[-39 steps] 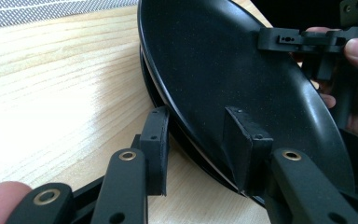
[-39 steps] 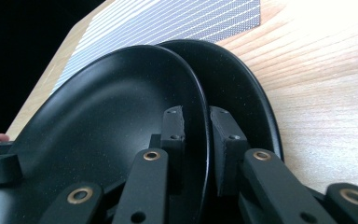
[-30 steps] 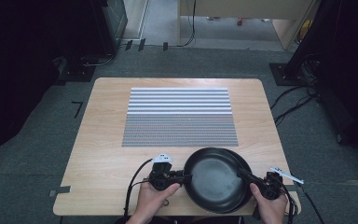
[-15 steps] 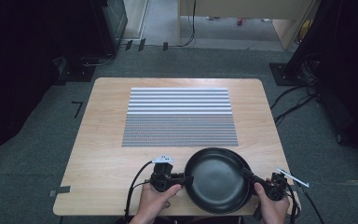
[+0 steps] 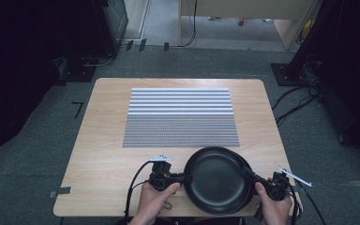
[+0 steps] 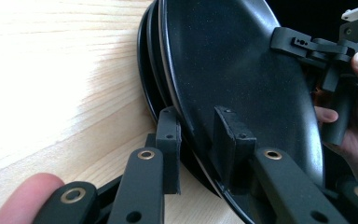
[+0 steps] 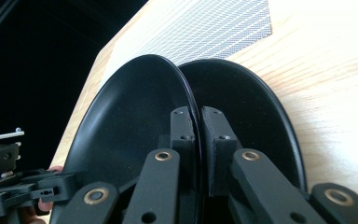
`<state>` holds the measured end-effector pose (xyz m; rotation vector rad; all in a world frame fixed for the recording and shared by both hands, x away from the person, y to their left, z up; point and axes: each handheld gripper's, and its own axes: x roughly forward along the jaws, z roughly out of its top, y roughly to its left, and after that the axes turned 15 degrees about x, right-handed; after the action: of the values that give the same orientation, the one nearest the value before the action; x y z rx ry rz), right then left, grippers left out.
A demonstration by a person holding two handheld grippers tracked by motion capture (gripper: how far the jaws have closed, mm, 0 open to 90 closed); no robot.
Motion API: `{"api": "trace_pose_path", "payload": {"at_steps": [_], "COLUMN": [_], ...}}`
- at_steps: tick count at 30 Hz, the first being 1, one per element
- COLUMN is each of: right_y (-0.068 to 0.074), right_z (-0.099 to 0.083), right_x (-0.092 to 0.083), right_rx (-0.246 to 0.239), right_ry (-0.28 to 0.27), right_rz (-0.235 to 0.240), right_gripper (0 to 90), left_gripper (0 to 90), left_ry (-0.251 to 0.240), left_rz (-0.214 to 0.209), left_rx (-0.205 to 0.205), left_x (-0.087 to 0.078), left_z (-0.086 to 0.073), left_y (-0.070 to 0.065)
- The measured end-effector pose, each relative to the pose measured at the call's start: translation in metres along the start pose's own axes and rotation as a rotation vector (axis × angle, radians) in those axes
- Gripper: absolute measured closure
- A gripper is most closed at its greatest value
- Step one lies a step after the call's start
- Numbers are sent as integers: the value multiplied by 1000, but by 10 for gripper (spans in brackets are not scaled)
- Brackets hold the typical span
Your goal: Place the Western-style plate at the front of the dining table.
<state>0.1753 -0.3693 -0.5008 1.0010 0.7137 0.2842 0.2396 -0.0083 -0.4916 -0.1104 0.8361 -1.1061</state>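
**Now: both grippers on the plates**

We see black plates (image 5: 217,180) stacked at the table's (image 5: 103,154) near edge, just below the mat (image 5: 180,117). Left gripper (image 6: 200,140) jaws, just closing, straddle the top plate's rim. Right gripper (image 7: 197,140) is clamped on the opposite rim.

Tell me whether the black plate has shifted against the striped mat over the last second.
No. The black plate sits just below the striped mat's lower right corner, as before, with no visible shift.
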Motion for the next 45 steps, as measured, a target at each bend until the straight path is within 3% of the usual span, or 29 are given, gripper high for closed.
{"api": "trace_pose_path", "payload": {"at_steps": [14, 24, 33, 45], "right_y": [10, 26, 51, 77], "right_z": [3, 12, 29, 50], "right_x": [7, 18, 35, 74], "right_rx": [-9, -24, -50, -59], "right_ry": [1, 9, 27, 53], "right_rz": [9, 15, 23, 39], "right_gripper": [844, 843, 842, 840], "left_gripper": [739, 742, 745, 755], "left_ry": [-13, -33, -66, -94], "left_rz": [4, 13, 22, 47], "left_rx": [-15, -34, -52, -99], "left_x": [-10, -20, -34, -51], "left_z": [6, 17, 32, 55], "left_y": [4, 11, 24, 54]}}
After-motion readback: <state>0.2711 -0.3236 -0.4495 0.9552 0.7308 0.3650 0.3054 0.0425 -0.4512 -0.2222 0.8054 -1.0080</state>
